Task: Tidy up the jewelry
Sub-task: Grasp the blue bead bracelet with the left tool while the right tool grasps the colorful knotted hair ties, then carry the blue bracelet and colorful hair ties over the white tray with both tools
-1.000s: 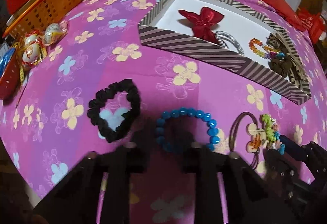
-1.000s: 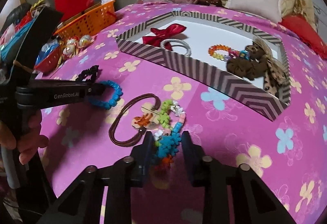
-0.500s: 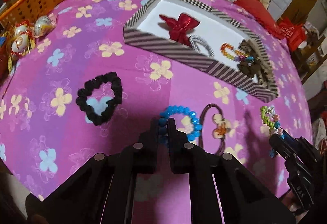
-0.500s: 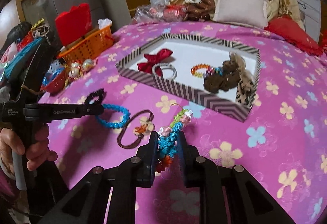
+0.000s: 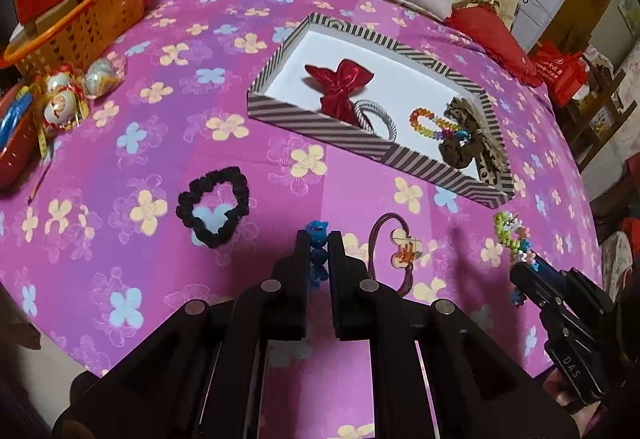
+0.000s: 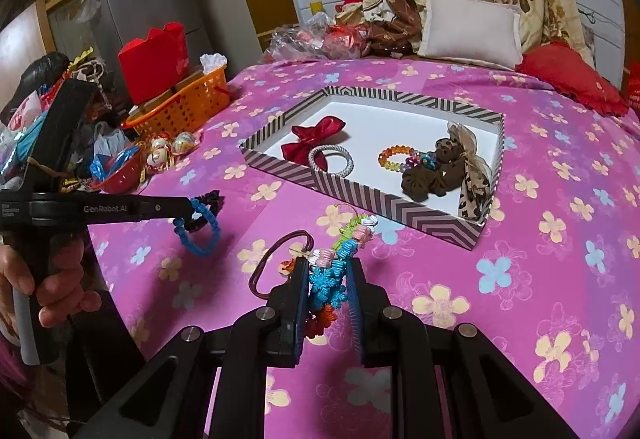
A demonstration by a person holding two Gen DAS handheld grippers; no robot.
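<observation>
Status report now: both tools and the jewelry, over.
Left tool shut on blue bead bracelet. Right tool shut on knotted bracelet. Striped box path unobstructed.

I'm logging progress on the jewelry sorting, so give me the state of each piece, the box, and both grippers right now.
left gripper: shut on blue bead bracelet, lifted off the cloth
right gripper: shut on multicolor woven bracelet, lifted
black scrunchie: loose on the cloth
brown cord bracelet: loose on the cloth
striped box: open, holding red bow, silver bangle, rainbow bead bracelet, brown scrunchie
</observation>
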